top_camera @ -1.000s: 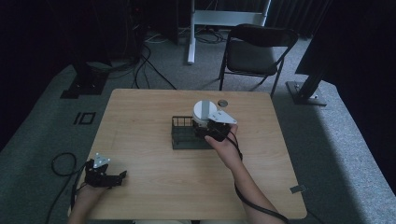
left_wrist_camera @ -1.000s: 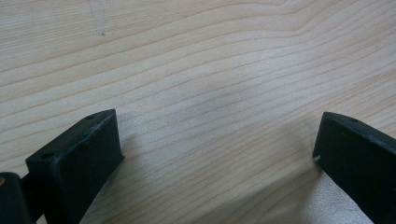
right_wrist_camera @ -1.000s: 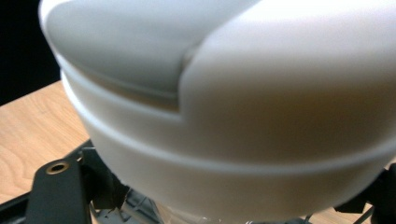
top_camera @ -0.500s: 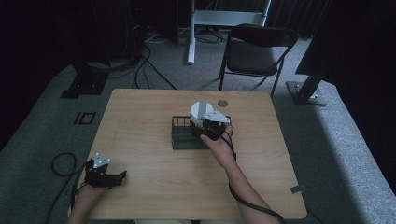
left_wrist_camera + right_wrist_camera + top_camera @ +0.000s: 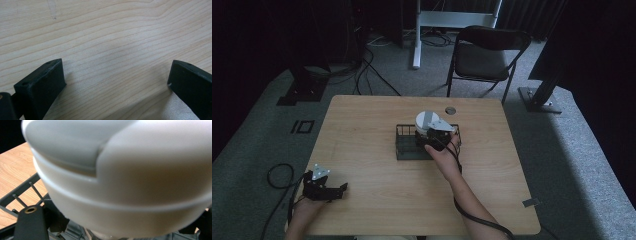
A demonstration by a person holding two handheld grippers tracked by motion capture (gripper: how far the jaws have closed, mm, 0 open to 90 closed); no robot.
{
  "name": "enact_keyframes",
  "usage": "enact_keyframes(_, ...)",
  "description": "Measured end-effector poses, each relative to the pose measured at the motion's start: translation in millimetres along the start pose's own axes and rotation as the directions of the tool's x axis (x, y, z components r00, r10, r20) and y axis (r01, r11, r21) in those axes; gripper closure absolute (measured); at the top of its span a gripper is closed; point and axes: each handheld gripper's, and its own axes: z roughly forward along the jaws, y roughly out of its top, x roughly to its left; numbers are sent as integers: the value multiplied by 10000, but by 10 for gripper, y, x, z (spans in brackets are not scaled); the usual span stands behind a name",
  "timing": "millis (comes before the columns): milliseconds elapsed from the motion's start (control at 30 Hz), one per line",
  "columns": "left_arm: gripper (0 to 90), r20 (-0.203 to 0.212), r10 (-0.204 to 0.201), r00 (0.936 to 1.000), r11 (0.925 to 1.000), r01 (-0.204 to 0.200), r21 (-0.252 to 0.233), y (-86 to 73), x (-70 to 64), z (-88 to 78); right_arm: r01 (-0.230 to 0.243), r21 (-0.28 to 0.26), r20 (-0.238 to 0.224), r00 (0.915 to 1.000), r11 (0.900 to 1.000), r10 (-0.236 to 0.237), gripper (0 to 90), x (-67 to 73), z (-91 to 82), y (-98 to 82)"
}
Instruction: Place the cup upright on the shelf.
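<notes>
White plate [image 5: 426,120] sits in right gripper [image 5: 435,138] — over the rack [image 5: 404,147].

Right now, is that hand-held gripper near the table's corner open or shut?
Open: the left hand-held gripper has its black jaws wide apart over bare wooden table.

The left gripper [image 5: 323,186] rests low at the table's [image 5: 362,125] near-left corner, jaws spread wide apart. The right gripper [image 5: 435,137] is stretched out to the table's middle on a reaching forearm [image 5: 467,192], jaws closed on a white bowl [image 5: 428,120].
</notes>
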Motion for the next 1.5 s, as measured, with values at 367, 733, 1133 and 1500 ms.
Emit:
enact_keyframes(367,12,0,-2,10000,10000,2,0,0,0,0,-122,867,205,9997,9962,104,185,14,74,14)
enact_keyframes(733,12,0,0,10000,10000,0,0,0,0,0,118,1482,246,9996,9889,-156,183,17,94,38)
enact_keyframes(1133,12,-1,-1,10000,10000,1,-1,0,0,0,470,1781,-55,9989,9829,-468,180,5,98,46)
enact_keyframes(1500,12,-1,-1,10000,10000,1,-2,0,0,0,926,1508,-752,9938,9842,-820,132,-92,5,22)
